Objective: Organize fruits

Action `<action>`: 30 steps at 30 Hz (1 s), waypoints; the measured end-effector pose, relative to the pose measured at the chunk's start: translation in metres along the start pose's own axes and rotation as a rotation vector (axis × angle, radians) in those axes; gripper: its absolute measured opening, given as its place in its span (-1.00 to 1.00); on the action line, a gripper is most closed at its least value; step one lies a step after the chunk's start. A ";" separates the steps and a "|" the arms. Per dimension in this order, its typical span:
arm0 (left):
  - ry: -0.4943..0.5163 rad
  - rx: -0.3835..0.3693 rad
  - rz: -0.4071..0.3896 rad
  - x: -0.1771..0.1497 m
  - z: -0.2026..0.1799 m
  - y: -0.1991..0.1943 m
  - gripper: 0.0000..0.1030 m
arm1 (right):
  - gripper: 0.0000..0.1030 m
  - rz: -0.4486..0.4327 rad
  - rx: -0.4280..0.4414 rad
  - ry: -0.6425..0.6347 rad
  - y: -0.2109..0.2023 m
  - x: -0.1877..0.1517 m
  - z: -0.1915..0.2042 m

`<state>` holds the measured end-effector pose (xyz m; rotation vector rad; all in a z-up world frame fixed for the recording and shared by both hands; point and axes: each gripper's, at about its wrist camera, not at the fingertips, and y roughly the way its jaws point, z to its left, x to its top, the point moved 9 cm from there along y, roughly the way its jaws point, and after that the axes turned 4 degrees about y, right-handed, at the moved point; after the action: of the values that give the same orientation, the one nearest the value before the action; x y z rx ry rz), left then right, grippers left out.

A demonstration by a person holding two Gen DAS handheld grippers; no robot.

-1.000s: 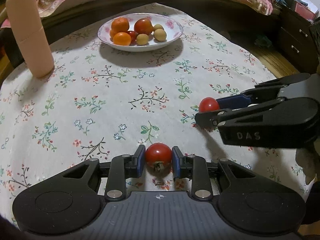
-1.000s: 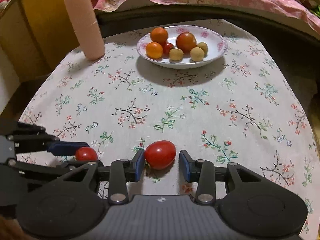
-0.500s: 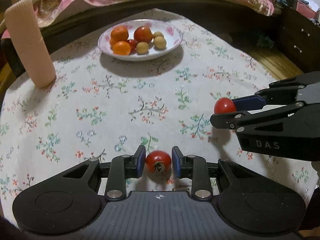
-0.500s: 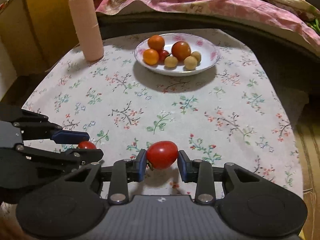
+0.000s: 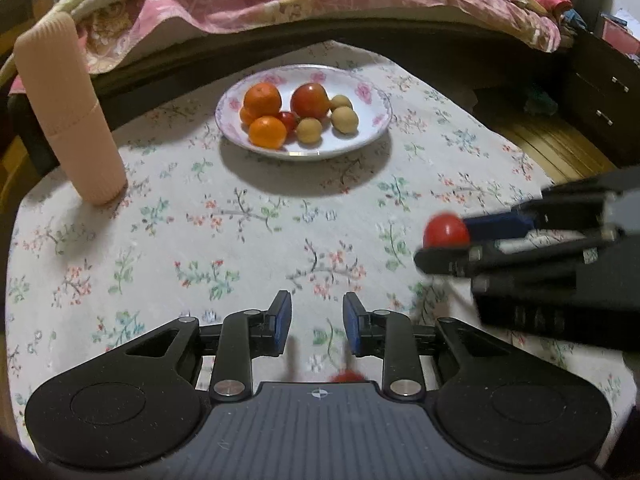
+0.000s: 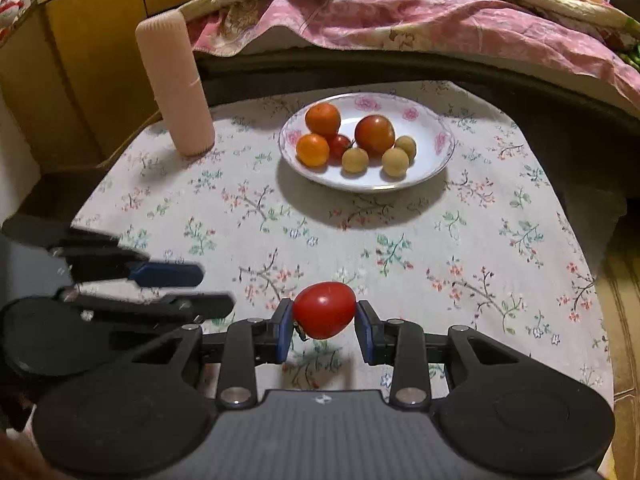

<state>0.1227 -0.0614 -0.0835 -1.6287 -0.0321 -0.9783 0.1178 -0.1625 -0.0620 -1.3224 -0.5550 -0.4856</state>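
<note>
Red tomato (image 6: pixel 324 310) clamped between the blue-padded fingers (image 6: pixel 283 330) of the right gripper (image 6: pixel 322 330), lifted clear of the floral tablecloth (image 6: pixel 440 248), shadow on the cloth beneath. Same tomato visible in the left wrist view, at right, pinched at the tip of the right gripper, that gripper blurred. Left gripper (image 5: pixel 314 322) with fingers (image 5: pixel 280 320) parted and nothing between them; only cloth in the gap. Small red blurred patch (image 5: pixel 349 377) at the near edge of the left gripper's body, on or near the cloth; likely a tomato, identity not certain. In the right wrist view, left gripper at lower left, blurred, fingers apart and bare. White plate (image 6: pixel 436 160) with pink flower rim standing at the far middle of the table (image 6: pixel 248 200), well apart from both grippers. On the plate: two oranges (image 6: pixel 313 150), a third partly hidden behind them in the left wrist view; one large red tomato (image 6: pixel 375 134); one small red tomato (image 6: pixel 340 145) between the oranges and the large one; three pale round fruits (image 6: pixel 355 159) along the near and right side. Ribbed pink cylinder (image 6: pixel 176 84) upright at the table's far left corner. Bed with pink patterned quilt (image 6: pixel 420 24) behind the table. No legible brand, label or writing on either gripper or any item.
</note>
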 end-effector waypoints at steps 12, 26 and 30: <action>0.086 -0.032 0.071 -0.037 -0.027 -0.010 -0.18 | -0.30 -0.033 0.041 0.055 -0.020 -0.001 -0.006; 0.093 -0.011 0.091 -0.050 -0.025 -0.007 -0.21 | -0.30 -0.027 0.056 0.032 -0.016 0.001 0.000; 0.095 -0.007 0.088 -0.048 -0.027 -0.005 -0.30 | -0.30 -0.021 0.061 0.018 -0.014 0.001 0.005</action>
<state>0.0739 -0.0592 -0.1088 -1.5746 0.1074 -0.9876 0.1092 -0.1603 -0.0497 -1.2539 -0.5653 -0.4936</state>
